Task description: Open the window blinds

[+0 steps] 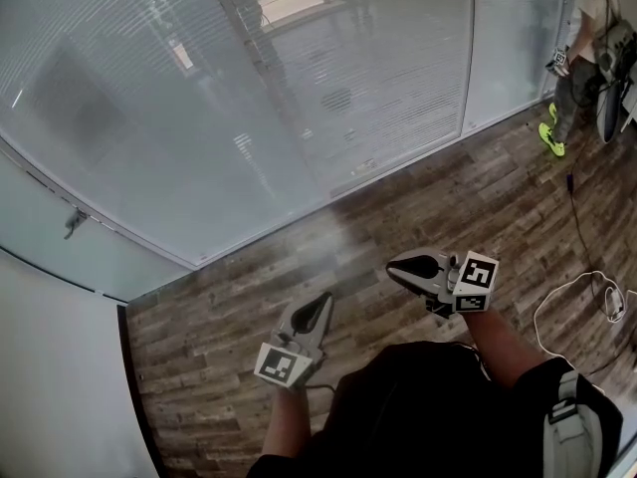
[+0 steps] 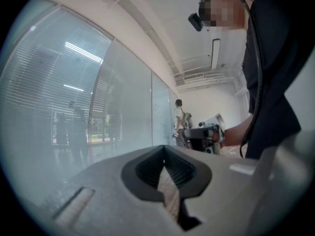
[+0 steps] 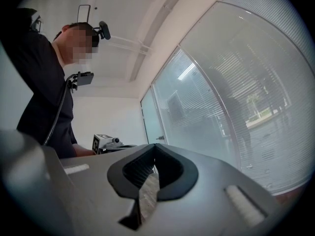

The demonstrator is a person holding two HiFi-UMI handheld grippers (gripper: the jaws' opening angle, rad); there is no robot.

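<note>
Blinds (image 1: 249, 98) are hanging fully down across the big glass panels. Their slats are lying close together, and faint reflections are showing on the glass.

Facing those blinds, the person is standing on the wood floor (image 1: 299, 257) and holding both grippers out in front, well short of the blinds and touching nothing.

The left gripper (image 1: 317, 310) is pointing out over the floor. Its jaws are pressing together at the tips with nothing pinched between them, and only floorboards are showing through the gap behind the tips.

The right gripper (image 1: 401, 265) is sitting near it, a little further along the blinds and angled partly toward the left one. Its jaws are likewise pressing together and holding nothing.

Far along the blinds, at the end of the glass, a second person (image 1: 587, 58) is standing with a backpack and bright yellow-green shoes.

A white cable (image 1: 567, 307) is lying in a loop on the floor, on the side away from the blinds.
</note>
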